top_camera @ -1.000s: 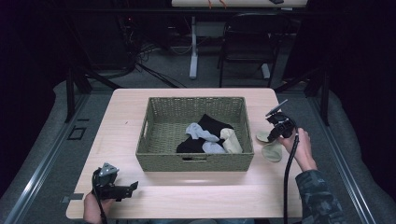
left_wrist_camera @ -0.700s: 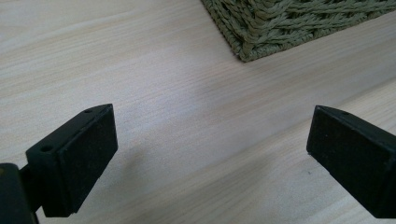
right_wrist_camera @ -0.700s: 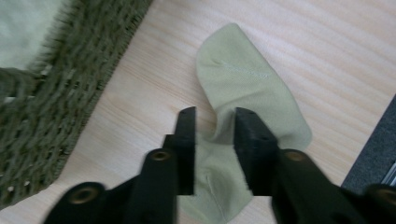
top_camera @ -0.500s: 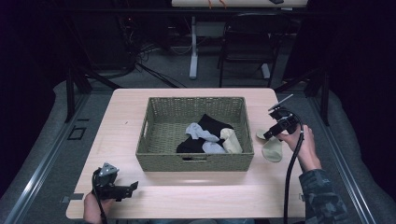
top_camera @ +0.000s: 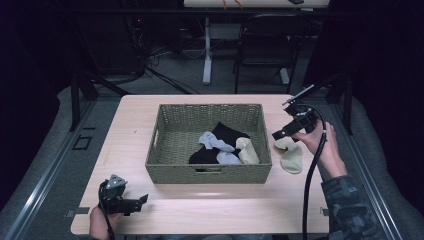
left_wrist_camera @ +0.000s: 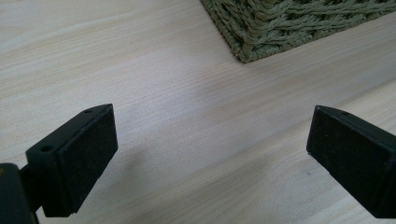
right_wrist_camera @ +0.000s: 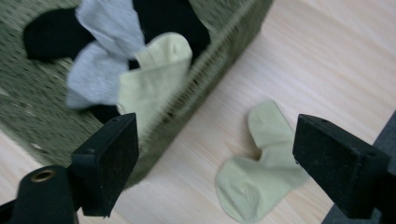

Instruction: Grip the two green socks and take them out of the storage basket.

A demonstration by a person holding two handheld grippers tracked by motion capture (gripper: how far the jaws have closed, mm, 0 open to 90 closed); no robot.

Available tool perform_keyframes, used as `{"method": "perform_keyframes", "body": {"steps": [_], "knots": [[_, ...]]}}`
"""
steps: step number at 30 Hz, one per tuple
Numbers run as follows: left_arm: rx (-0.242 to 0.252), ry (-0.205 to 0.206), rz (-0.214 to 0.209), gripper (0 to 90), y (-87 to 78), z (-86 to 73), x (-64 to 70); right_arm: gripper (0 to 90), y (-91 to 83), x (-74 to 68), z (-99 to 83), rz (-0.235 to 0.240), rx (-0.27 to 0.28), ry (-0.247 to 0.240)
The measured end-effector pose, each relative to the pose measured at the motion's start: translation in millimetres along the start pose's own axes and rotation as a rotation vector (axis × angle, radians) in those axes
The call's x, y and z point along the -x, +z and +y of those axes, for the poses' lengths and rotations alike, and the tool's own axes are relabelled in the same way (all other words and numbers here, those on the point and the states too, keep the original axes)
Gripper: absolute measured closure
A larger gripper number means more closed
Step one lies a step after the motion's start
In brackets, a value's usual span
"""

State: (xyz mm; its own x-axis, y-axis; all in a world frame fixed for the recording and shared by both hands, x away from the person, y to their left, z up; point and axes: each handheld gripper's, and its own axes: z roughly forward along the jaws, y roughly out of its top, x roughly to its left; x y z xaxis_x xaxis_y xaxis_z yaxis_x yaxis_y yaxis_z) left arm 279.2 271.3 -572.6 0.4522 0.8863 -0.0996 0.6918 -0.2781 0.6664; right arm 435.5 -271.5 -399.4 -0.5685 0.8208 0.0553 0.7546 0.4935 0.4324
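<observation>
Overhead, a person sits at a pale wooden table (top_camera: 130,125) holding a two-jaw gripper in each hand. At the table's centre stands a rectangular olive-green woven basket (top_camera: 210,172) holding a loose pile of socks: a black sock (top_camera: 227,134), a light grey sock (top_camera: 214,141) and a pale yellow sock (top_camera: 248,151) lying against the basket's right wall. A second pale yellow sock (right_wrist_camera: 261,163) lies flat on the table just outside that wall, near the right edge. The right gripper (top_camera: 292,128) hovers above this loose sock, jaws spread wide and holding nothing, with the sock showing between them in the right gripper view. The left gripper (top_camera: 131,204) rests low near the table's front left corner, well apart from the socks, its jaws also wide and empty. Judging by this, the step in hand is collecting the last sock. The next move calls for lowering the right gripper onto the sock, pinching the fabric, then lifting it over the basket wall.
</observation>
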Motion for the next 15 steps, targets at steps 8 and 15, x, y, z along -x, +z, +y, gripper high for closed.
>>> {"method": "perform_keyframes", "body": {"steps": [8, 15], "knots": [[0.001, -0.001, 0.0, 2.0, -0.1, -0.2, -0.2, 3.8, -10.8, -24.0, 24.6, 0.02, 0.026, -0.064], [0.003, -0.001, -0.002, 2.0, -0.2, -0.2, -0.2, 2.6, -2.5, -55.3, 51.4, 0.047, 0.031, -0.137]]}}
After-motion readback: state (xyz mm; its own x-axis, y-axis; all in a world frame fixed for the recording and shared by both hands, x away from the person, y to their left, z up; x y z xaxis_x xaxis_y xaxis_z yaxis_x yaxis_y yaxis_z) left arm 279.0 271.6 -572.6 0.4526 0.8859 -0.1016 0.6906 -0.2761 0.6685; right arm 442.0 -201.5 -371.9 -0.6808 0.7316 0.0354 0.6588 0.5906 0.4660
